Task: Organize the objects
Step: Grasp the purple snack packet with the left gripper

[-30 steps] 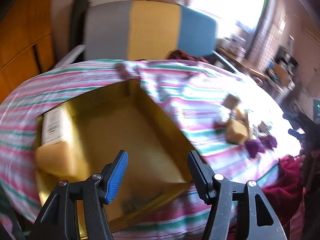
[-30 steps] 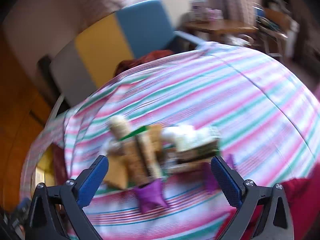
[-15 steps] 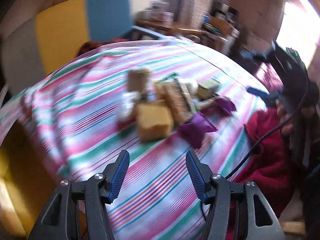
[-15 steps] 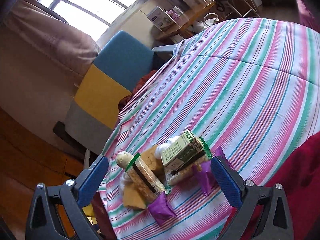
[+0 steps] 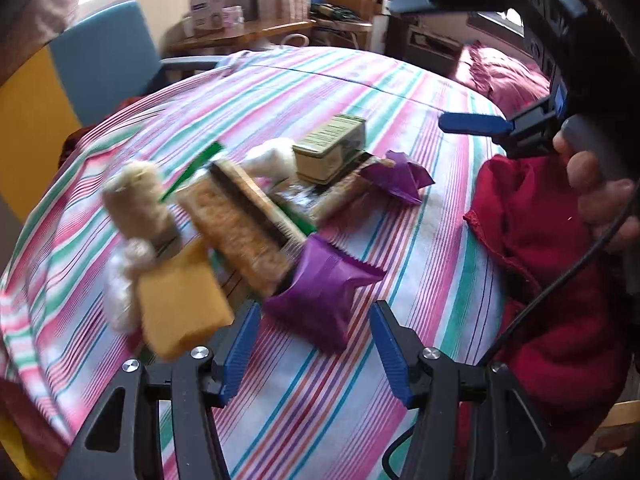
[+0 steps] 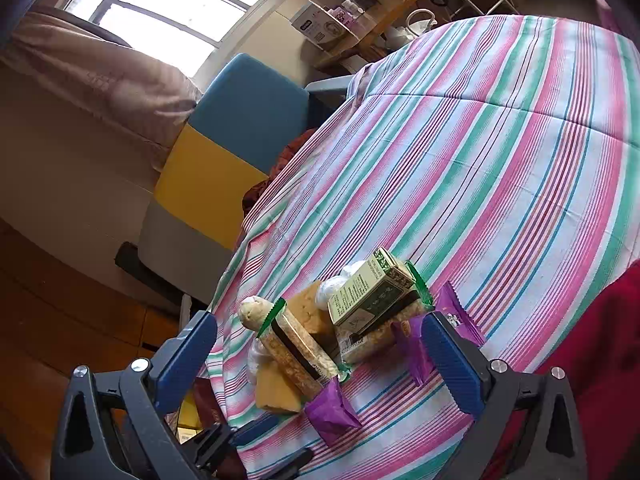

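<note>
Purple packet (image 5: 326,286) now lies just before the empty, gaping left tongs (image 5: 314,346); right tongs (image 6: 320,356) likewise.

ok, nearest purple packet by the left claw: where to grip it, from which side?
Pinch the purple packet across its puffed middle, not the serrated end seal. It lies flat on the striped cloth, its far end against the long cracker pack. The open left claw already faces its near edge, so probably come straight forward and low, fingers either side of its width.

place: home — bedroom | striped bedspread (image 6: 500,128), pillow (image 5: 500,76) (pink), curtained window (image 6: 168,12)
</note>
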